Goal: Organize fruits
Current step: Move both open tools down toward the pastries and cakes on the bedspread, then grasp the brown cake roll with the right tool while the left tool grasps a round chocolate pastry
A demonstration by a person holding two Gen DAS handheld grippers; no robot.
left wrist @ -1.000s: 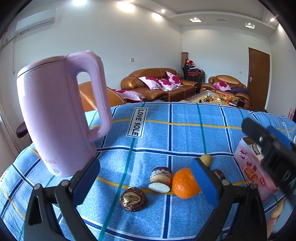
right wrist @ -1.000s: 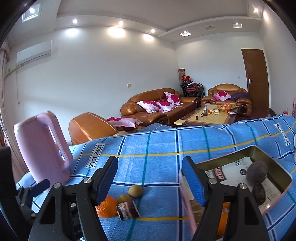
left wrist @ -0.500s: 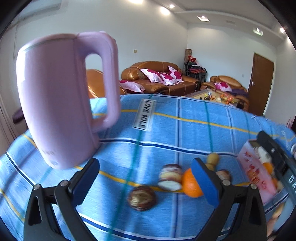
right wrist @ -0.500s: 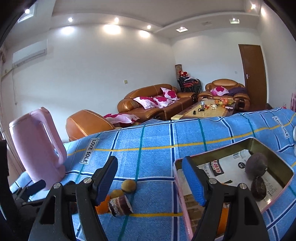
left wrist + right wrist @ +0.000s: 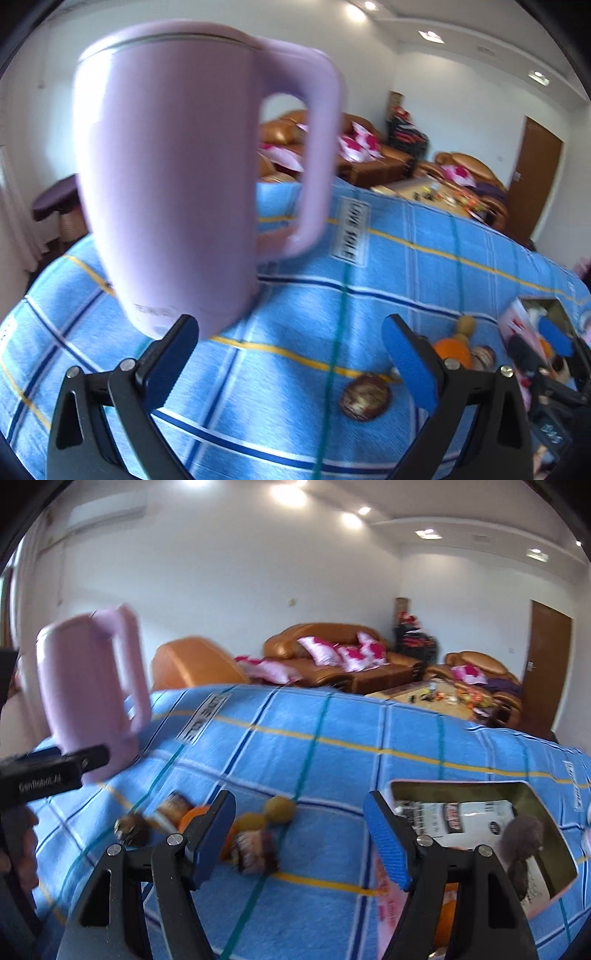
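Several fruits lie in a cluster on the blue checked cloth: an orange (image 5: 452, 350), a round brown fruit (image 5: 365, 397) and two small yellow-brown fruits (image 5: 279, 809). A cut dark fruit (image 5: 255, 851) lies just ahead of my right gripper (image 5: 301, 843), which is open and empty above them. A pink tin box (image 5: 480, 834) at the right holds a dark purple fruit (image 5: 524, 836). My left gripper (image 5: 291, 358) is open and empty, left of the fruits and close to a pink kettle (image 5: 184, 184).
The pink kettle also shows in the right wrist view (image 5: 92, 690) at the table's left. The left gripper's body (image 5: 48, 775) reaches in from the left there. Brown sofas (image 5: 332, 653) and a coffee table (image 5: 439, 698) stand beyond the table's far edge.
My left gripper has swung left toward the kettle, which now looms large; the fruits have slid right in its view. My right gripper has moved left, over the fruit cluster. Both stay open.
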